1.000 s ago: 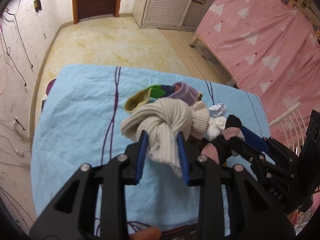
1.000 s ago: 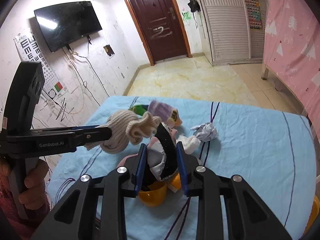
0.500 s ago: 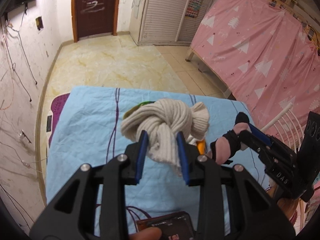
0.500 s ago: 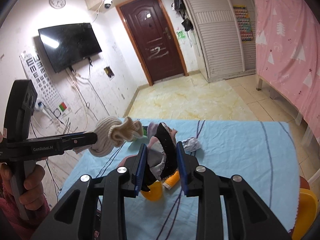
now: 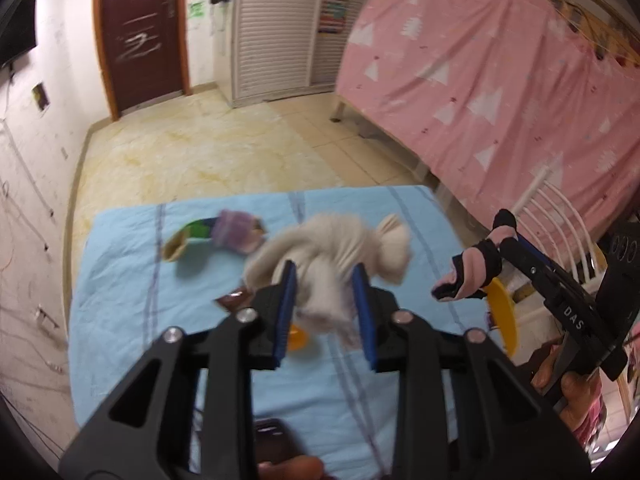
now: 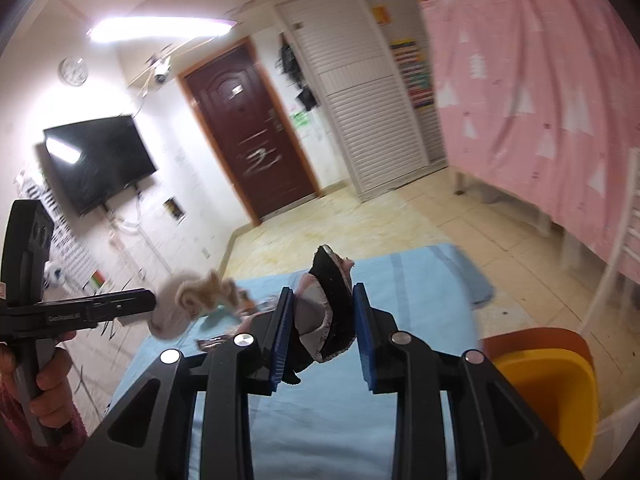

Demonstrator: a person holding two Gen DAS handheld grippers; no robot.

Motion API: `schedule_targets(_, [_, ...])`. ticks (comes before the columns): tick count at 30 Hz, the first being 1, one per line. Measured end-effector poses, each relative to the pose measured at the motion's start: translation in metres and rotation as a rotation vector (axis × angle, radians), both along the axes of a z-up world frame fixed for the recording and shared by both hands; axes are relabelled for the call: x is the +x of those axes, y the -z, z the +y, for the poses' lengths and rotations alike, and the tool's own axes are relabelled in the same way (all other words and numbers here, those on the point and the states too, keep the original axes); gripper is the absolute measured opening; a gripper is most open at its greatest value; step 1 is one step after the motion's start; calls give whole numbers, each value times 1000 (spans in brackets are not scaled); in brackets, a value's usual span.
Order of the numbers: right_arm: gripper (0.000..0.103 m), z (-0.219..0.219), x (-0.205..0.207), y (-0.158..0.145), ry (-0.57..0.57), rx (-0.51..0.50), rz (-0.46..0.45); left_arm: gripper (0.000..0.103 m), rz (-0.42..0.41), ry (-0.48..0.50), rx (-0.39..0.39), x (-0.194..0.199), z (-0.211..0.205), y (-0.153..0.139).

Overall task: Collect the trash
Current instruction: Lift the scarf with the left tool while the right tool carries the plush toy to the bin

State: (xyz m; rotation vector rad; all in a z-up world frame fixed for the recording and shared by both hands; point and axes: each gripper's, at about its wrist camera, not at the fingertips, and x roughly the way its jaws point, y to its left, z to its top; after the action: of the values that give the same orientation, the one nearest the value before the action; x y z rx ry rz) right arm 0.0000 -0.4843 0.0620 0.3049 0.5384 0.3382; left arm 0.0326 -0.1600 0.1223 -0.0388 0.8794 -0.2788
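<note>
Both grippers have lifted clear of the tabletop (image 5: 132, 320): left gripper (image 5: 325, 309) closing on the cream sock bundle (image 5: 340, 248), right gripper (image 6: 322, 332) clamping the black-pink sock (image 6: 330, 312), ready for binning.

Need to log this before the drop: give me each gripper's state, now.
Left gripper: jaws closing on the cream knotted sock.
Right gripper: shut on the black-and-pink sock.

We see open blue sheet (image 5: 120, 300) along its left side; the coloured sock (image 5: 224, 236), brown wrapper (image 5: 236, 300) and orange piece (image 5: 298, 338) crowd the middle (blurred), and a yellow bin (image 6: 548, 384) stands just off its right edge.
</note>
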Motion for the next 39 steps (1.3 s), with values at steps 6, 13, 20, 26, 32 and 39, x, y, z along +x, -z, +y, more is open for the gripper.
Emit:
schedule_targets(6, [23, -70, -18, 19, 121, 48, 13, 23, -1, 92, 30, -3, -56, -3])
schedule_targets(13, [23, -114, -24, 49, 189, 59, 61, 24, 99, 98, 168, 13, -77, 39])
schedule_targets(20, [23, -146, -24, 84, 278, 48, 131, 47, 219, 62, 237, 25, -60, 81])
schedule_targets(26, [24, -158, -20, 107, 308, 35, 188, 58, 303, 66, 247, 29, -62, 102])
schedule_targets(32, [24, -158, -12, 120, 306, 25, 226, 75, 346, 60, 231, 42, -67, 117])
schedule_targets(39, [24, -155, -3, 132, 303, 15, 261, 50, 318, 20, 271, 48, -68, 122])
